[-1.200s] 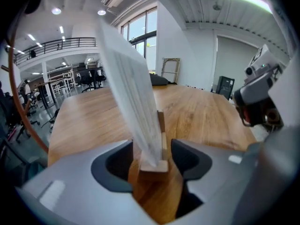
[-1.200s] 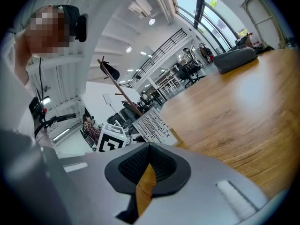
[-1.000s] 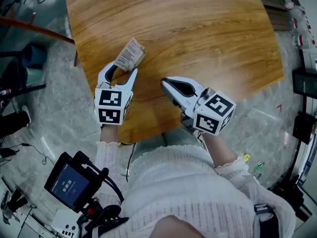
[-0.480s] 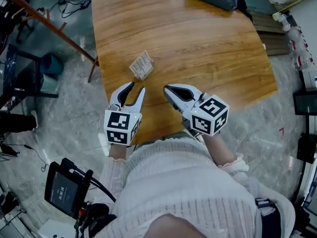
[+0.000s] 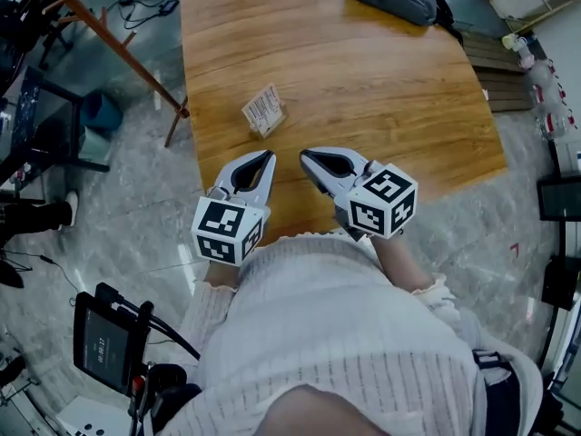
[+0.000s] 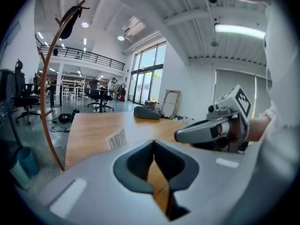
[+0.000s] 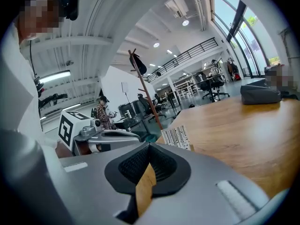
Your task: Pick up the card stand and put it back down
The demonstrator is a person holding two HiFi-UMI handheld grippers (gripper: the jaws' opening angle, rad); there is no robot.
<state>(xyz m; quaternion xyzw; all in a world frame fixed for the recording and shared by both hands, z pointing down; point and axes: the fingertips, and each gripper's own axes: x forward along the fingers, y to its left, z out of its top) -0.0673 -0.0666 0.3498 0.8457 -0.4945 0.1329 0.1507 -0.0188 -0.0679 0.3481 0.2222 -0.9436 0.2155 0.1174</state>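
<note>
The card stand (image 5: 263,110) rests on the wooden table (image 5: 390,98), near its left edge and toward the near side. It shows a pale card printed with dark, barcode-like lines, possibly in a clear holder. It stands propped at a slant, with nothing touching it.

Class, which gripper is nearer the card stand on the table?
Left. The left gripper points straight at the card stand, just short of it; the right gripper lies farther off to its right.

L tongs (image 5: 266,157) & R tongs (image 5: 305,156): jaws together, nothing btwn; side by side, tips fwd, close to torso.
</note>
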